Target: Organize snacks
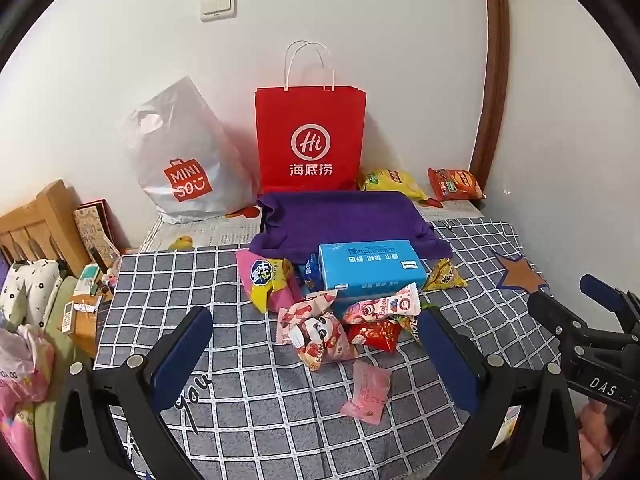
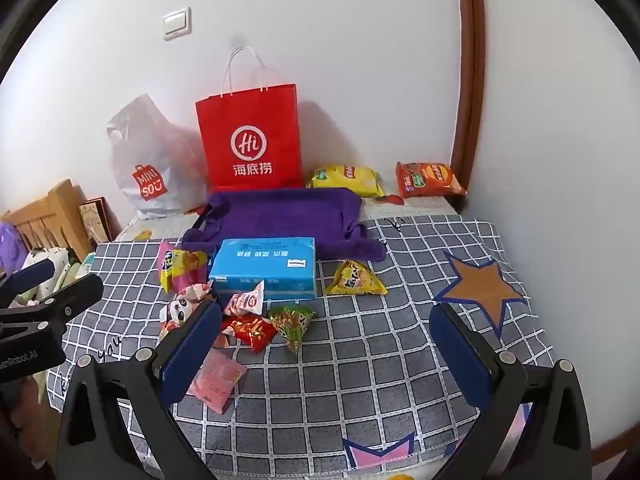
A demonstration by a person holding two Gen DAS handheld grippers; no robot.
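A heap of small snack packets (image 1: 324, 330) lies on the checked cloth in front of a blue tissue pack (image 1: 370, 270) (image 2: 266, 266). A pink packet (image 1: 368, 392) (image 2: 216, 380) lies alone nearest me. A yellow triangular packet (image 2: 356, 278) sits right of the blue pack. A purple towel (image 1: 344, 220) (image 2: 280, 220) is spread behind. A red paper bag (image 1: 310, 136) (image 2: 250, 140) stands against the wall. My left gripper (image 1: 316, 340) hangs open above the heap, nothing between its fingers. My right gripper (image 2: 326, 344) is open too, over bare cloth right of the heap.
A grey plastic shopping bag (image 1: 184, 156) leans left of the red bag. Yellow (image 2: 346, 178) and orange (image 2: 430, 178) crisp bags lie at the back right by the wooden door frame (image 2: 466, 80). A wooden headboard (image 1: 40, 224) and clutter stand off the left edge.
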